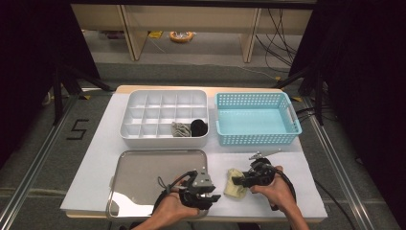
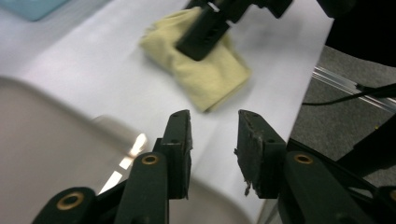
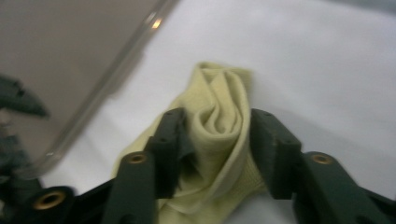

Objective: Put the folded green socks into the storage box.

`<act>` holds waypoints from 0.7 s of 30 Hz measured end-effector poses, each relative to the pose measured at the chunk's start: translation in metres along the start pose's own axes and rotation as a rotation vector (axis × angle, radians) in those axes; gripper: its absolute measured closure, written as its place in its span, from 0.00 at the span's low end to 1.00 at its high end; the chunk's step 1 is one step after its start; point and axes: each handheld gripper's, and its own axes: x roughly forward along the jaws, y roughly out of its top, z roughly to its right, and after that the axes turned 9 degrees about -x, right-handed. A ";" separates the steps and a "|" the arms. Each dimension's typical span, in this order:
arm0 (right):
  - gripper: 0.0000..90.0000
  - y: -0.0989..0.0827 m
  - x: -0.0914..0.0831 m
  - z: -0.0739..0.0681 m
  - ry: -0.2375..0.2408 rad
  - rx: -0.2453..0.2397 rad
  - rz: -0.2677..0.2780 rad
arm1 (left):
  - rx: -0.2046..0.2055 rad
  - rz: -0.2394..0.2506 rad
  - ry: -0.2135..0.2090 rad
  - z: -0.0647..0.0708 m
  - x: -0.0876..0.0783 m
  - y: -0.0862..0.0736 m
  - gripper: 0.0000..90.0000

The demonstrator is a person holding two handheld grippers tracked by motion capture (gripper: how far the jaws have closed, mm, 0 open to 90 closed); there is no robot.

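The yellow cloth (image 1: 235, 183) sits bunched on the white desk (image 1: 297, 191), just right of the steel tray (image 1: 143, 167) and near the front edge — and the right tongs (image 1: 239, 181) are the ones on it. In the right gripper view the cloth's rolled fold (image 3: 219, 121) stands up between the two jaws, its long axis running away from the camera along the jaws; the fabric touches the pads on both sides, so I read it as a grip on the cloth, though not a hard squeeze. The left tongs (image 2: 212, 140) hang part-open with nothing between them, over the tray's right rim, the cloth ahead of them and a little apart. So the right hand is nearer. Behind wait the white divider box (image 1: 165, 115), two rolled socks (image 1: 190, 128) in its front row, and the blue basket (image 1: 257, 117).
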 end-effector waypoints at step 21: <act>0.79 0.019 -0.029 -0.020 -0.097 -0.136 0.120 | -0.149 0.066 0.072 -0.045 -0.047 -0.018 0.46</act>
